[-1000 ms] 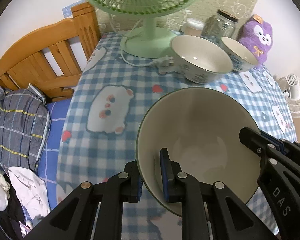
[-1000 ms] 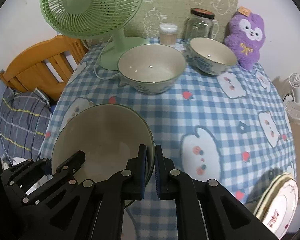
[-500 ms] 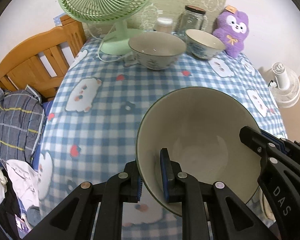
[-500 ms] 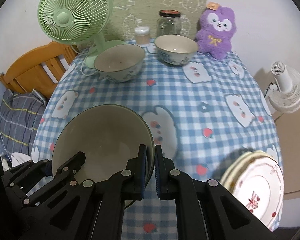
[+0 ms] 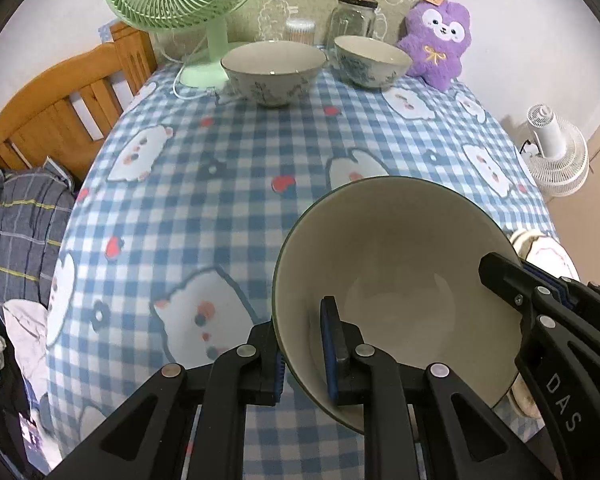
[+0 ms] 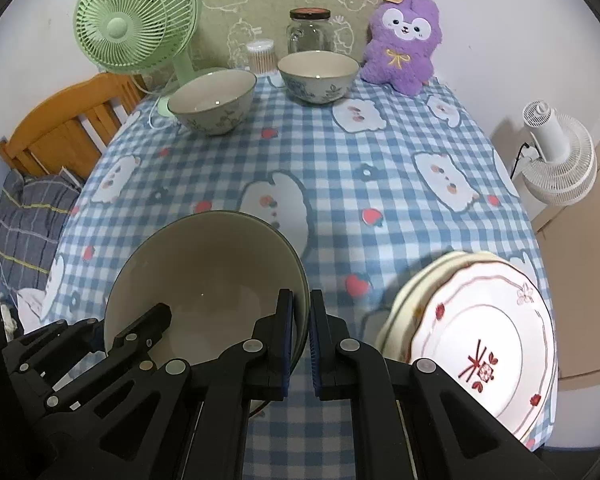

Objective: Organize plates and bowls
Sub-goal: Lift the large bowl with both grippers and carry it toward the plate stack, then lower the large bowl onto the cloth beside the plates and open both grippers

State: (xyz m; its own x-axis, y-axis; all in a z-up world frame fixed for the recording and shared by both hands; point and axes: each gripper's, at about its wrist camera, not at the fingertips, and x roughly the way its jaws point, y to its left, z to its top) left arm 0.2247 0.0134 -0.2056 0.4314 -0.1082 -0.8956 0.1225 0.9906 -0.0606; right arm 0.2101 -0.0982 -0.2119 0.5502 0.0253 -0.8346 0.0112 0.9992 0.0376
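A large cream bowl [image 5: 396, 280] with a dark green rim hangs over the near part of the checked table, held from both sides. My left gripper [image 5: 300, 344] is shut on its left rim, one pad inside and one outside. My right gripper [image 6: 300, 320] is shut on the bowl's [image 6: 204, 280] right rim. Each gripper shows in the other's view: the right gripper [image 5: 520, 288] and the left gripper [image 6: 140, 332]. A stack of plates [image 6: 480, 340] with red flowers lies at the near right. Two patterned bowls [image 6: 212, 100] [image 6: 318, 76] stand at the far side.
At the back of the blue checked tablecloth [image 6: 340, 168] stand a green fan [image 6: 132, 28], a glass jar [image 6: 310, 32], a cotton-swab tub [image 6: 260, 54] and a purple plush toy [image 6: 404, 44]. A wooden bed frame [image 5: 60, 112] is on the left, a white floor fan [image 6: 556, 160] on the right.
Both grippers have drawn back with the bowl, away from the fan toward the table's near edge. The far bowls look smaller, and the stack of plates has come into view on the right.
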